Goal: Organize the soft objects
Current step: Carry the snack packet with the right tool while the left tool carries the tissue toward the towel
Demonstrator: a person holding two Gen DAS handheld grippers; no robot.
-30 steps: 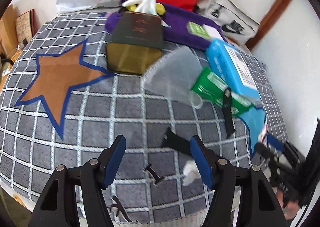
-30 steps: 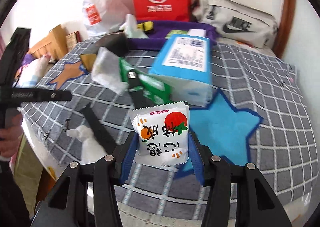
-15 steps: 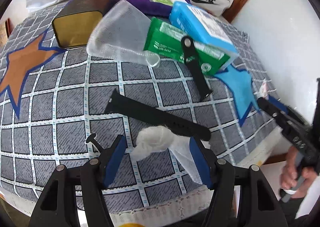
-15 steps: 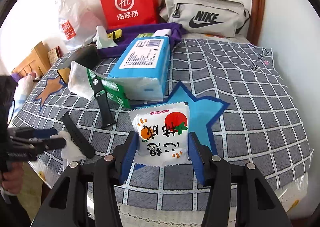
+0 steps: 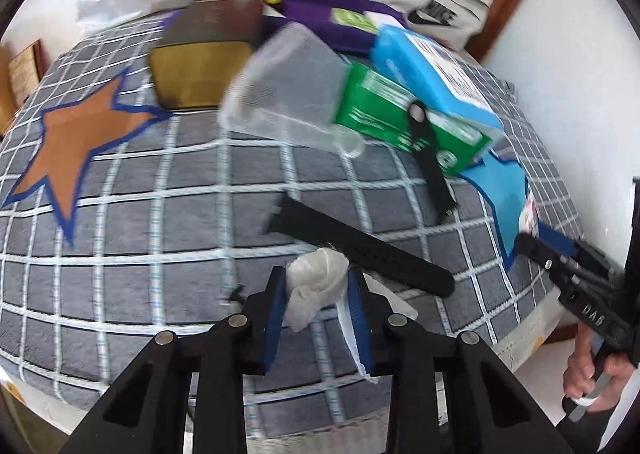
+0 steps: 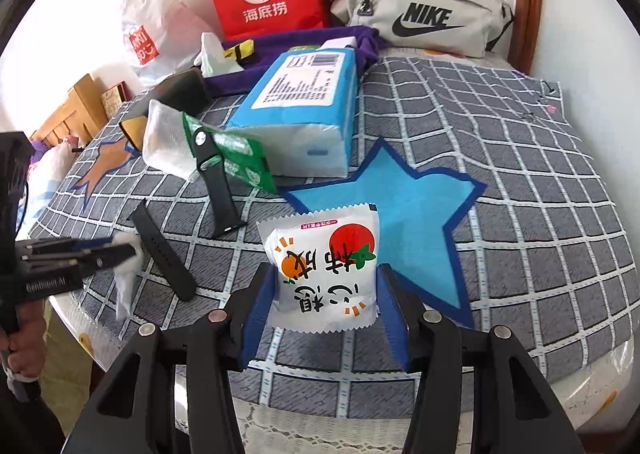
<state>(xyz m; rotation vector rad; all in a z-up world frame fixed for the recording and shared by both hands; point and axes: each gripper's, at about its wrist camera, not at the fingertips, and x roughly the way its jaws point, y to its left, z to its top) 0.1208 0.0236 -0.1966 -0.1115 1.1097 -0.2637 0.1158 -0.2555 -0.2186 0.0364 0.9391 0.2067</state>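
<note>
- Left wrist view, lower middle of the frame: a crumpled white tissue wad point(image 5: 318, 272) sits between the blue pads of the left hand-held gripper point(image 5: 316, 294), whose jaws are closing on it; the pads already touch its sides, with a loose tail hanging below.
- Right wrist view, lower centre: a white snack packet point(image 6: 324, 270) with red and orange fruit print is pinched upright by the right hand-held gripper point(image 6: 326, 294), just above the blue star point(image 6: 416, 213) on the checked cloth point(image 6: 520, 157).
- Step in hand, as I judge it: picking up soft items, the left one being secured while the right one is carried. Next, the left grip must firm up without tearing the wad, then lift clear of the black watch strap point(image 5: 360, 250) just behind it.
- Further out, upper middle of the left view: a clear plastic bag point(image 5: 284, 89), a green packet point(image 5: 404, 117), a blue tissue pack point(image 5: 432, 73) and a second strap point(image 5: 430, 161) lying across the green packet.
- Against the frame half a second earlier, the left jaws stood wide around the wad; now they have narrowed onto it. The right grip on the packet is unchanged, though its view has shifted a little.
</note>
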